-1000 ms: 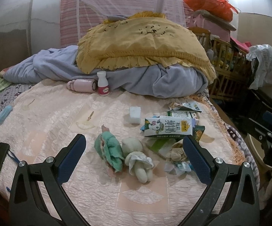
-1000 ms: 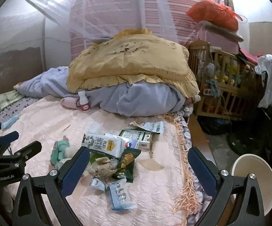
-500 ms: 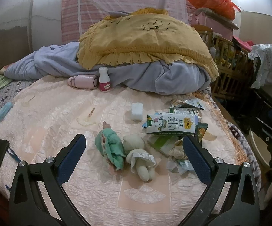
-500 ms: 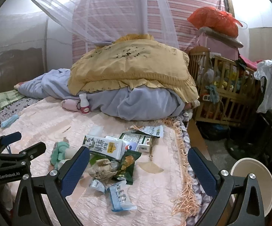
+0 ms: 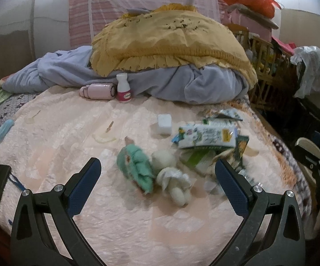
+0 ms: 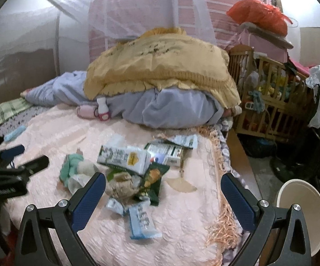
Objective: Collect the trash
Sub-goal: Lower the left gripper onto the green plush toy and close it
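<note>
A heap of trash lies on the pink bedspread [image 6: 182, 221]: a white milk carton [image 6: 124, 158] [image 5: 206, 134], a green box [image 6: 165, 154], a dark green snack bag [image 6: 152, 180], crumpled brown paper [image 6: 121, 184] and a light blue wrapper [image 6: 142, 221]. My right gripper [image 6: 163, 195] is open and empty, just in front of the heap. My left gripper [image 5: 157, 184] is open and empty, above a green-dressed doll [image 5: 136, 168] and a white soft toy [image 5: 173, 181] left of the heap. A white bin [image 6: 304, 210] stands on the floor at the right.
A yellow pillow [image 5: 171, 42] on a blue blanket [image 5: 182, 84] fills the bed's back. A pink bottle [image 5: 96, 91], a small white bottle [image 5: 123, 87] and a white cube [image 5: 164, 121] lie near it. A wooden crib [image 6: 270, 102] stands right of the bed.
Both grippers have moved forward and closer to the bed, so the trash heap and toys look larger. Nothing was picked up.
</note>
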